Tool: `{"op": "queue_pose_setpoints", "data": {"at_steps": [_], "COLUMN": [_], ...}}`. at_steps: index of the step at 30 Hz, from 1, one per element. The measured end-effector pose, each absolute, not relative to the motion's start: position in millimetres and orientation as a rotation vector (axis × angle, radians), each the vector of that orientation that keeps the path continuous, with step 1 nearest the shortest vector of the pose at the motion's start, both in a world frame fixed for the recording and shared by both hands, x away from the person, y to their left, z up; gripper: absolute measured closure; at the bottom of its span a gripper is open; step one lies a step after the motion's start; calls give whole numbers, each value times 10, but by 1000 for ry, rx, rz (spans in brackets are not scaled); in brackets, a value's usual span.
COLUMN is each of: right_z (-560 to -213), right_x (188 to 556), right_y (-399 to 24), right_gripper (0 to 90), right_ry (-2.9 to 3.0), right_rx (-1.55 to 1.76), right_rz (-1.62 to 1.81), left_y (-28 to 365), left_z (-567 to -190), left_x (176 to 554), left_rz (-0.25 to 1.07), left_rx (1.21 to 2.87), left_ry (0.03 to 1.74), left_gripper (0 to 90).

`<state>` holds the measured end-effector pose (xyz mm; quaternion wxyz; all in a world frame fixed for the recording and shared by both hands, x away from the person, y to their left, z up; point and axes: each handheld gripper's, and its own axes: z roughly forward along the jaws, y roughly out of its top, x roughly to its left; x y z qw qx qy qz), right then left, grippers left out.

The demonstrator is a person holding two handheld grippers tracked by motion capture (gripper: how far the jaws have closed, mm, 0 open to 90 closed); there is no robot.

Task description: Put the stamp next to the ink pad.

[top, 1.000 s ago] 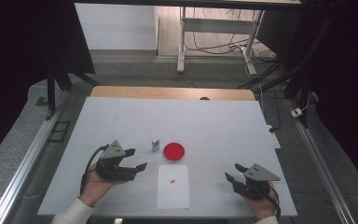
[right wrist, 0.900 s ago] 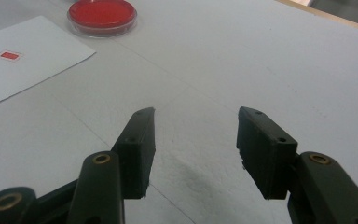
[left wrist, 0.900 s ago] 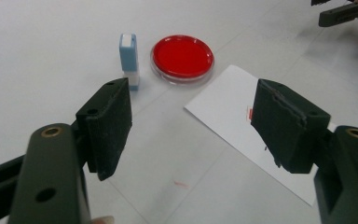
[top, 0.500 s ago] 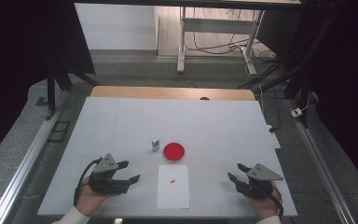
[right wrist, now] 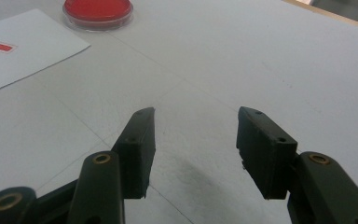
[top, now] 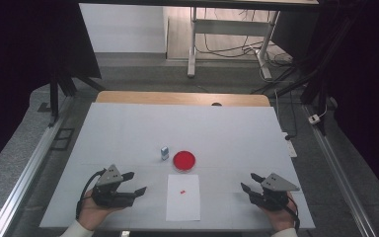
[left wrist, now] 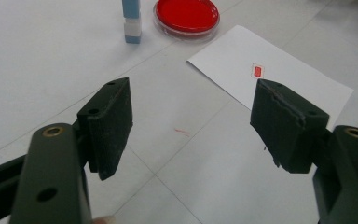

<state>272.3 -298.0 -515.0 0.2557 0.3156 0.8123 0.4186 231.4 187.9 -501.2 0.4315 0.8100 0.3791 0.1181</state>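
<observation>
Down at the near edge of the table (top: 128, 123), both tools rest low in the person's hands, and neither holds anything. The left gripper (top: 137, 183) has its jaws spread wide with only bare table surface between them; in the left gripper view (left wrist: 191, 126) the gap is plainly empty. The right gripper (top: 249, 182) also stands with its jaws apart, a little less wide, and in the right gripper view (right wrist: 193, 140) nothing lies between the pads.

Between the two tools, near the front edge, lies a white sheet of paper (top: 183, 205). It is just beside the left gripper's tips and farther from the right gripper. On the sheet sits a small red tag (top: 182, 191), untouched; the left gripper view shows the small red tag (left wrist: 258, 71) just beyond its right-hand jaw.

Farther out, just past the far edge of the paper, a round red dish (top: 184, 160) stands on the table. Close at its left stands a small blue-and-white vial (top: 165, 152), upright, near the dish but apart from it. Both are well beyond the reach of the open jaws.
</observation>
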Motion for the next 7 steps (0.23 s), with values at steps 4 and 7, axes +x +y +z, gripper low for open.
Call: {"op": "queue_pose_setpoints", "data": {"at_steps": [4, 7], "right_z": [-5149, -5150], "right_x": [2719, 2723], "right_y": [-2980, -2979], "right_gripper": [462, 461], "right_ry": [2202, 2204], "right_rx": [856, 855], "right_rz": [1132, 1132], "left_y": [1877, 1879], "left_z": [-5018, -5019], "left_x": [2315, 2316], "left_rz": [294, 293], "left_rx": [2019, 2019], "left_ry": [947, 949], "left_gripper": [299, 299]}}
